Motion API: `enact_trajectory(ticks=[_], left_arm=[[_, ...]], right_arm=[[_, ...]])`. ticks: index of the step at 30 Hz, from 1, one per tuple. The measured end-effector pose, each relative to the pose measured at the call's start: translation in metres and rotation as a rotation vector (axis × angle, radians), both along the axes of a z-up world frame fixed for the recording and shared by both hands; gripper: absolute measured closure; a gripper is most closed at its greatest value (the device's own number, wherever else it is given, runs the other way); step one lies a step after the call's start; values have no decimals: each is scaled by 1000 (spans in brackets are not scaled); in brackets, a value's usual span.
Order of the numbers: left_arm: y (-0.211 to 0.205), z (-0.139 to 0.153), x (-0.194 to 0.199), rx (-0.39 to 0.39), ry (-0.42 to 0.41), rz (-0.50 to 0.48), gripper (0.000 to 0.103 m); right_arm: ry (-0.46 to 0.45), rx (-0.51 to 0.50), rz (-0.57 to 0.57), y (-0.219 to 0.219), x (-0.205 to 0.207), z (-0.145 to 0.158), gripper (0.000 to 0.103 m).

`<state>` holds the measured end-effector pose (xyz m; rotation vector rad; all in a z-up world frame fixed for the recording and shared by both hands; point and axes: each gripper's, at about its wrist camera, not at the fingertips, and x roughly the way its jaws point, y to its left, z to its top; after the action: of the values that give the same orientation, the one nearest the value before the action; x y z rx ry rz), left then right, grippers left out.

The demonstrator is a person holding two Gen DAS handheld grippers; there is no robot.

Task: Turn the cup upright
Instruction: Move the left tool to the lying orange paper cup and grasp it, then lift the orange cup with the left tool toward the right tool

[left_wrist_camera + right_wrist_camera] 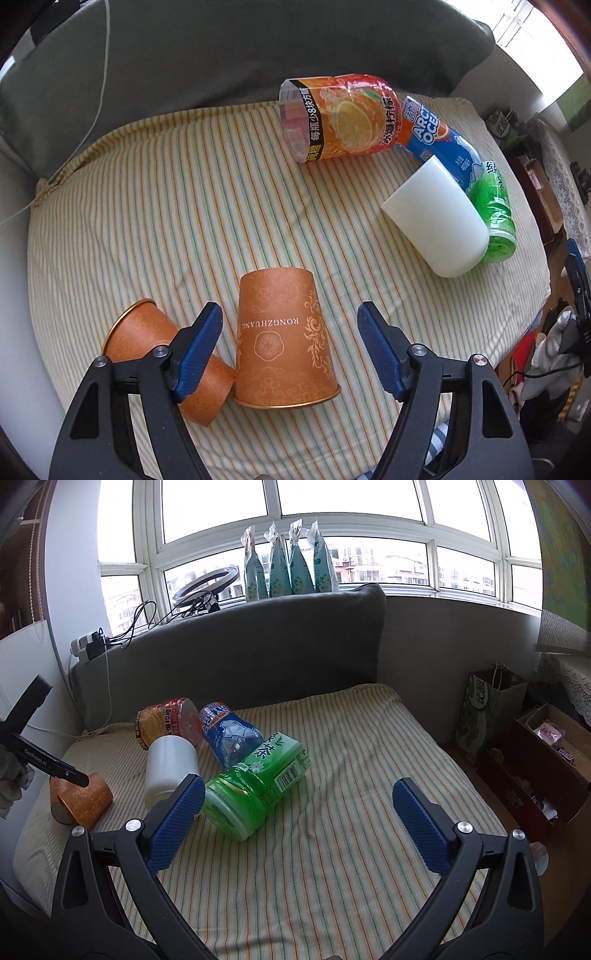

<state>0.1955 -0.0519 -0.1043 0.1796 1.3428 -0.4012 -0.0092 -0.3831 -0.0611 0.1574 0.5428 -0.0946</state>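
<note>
An orange paper cup [282,338] stands upside down on the striped cushion [184,206], mouth down, between the fingers of my open left gripper [290,321]. A second orange cup [162,354] lies on its side to its left, partly behind my left finger [199,347]. A white cup [436,221] lies on its side further right. In the right wrist view my right gripper [299,794] is open and empty above the cushion [369,746]; the white cup [170,768] and an orange cup [83,799] lie to its left.
Three cut-off plastic bottles lie on the cushion: orange [343,118], blue [439,136] and green [255,782]. A grey sofa back [258,646] rises behind. Boxes [543,757] and a paper bag [484,716] stand on the floor at the right.
</note>
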Motion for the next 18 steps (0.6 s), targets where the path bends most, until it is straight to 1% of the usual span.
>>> enact_trajectory(ticks=[5,10,12,13,14,18], left_arm=[[-5,-14,11,23,68,-23,28],[-6,-28,13,42,98,-35,28],[-7,-32,11,52,98,-46,32],[-7,-34,10,54,102,-48,39],[-11,-37,11,57,104,-50,42],[-18,-33,2,72,77,-92,43]], right_arm=[[8,7,-5,-5,1,-2,0],[19,15,-1,-10,5,-3,0],[23,10,-1,-10,6,-4,0],[26,9,1,-11,7,-4,0],[32,8,3,-10,7,-5,0],[62,10,22,-10,11,-9,0]])
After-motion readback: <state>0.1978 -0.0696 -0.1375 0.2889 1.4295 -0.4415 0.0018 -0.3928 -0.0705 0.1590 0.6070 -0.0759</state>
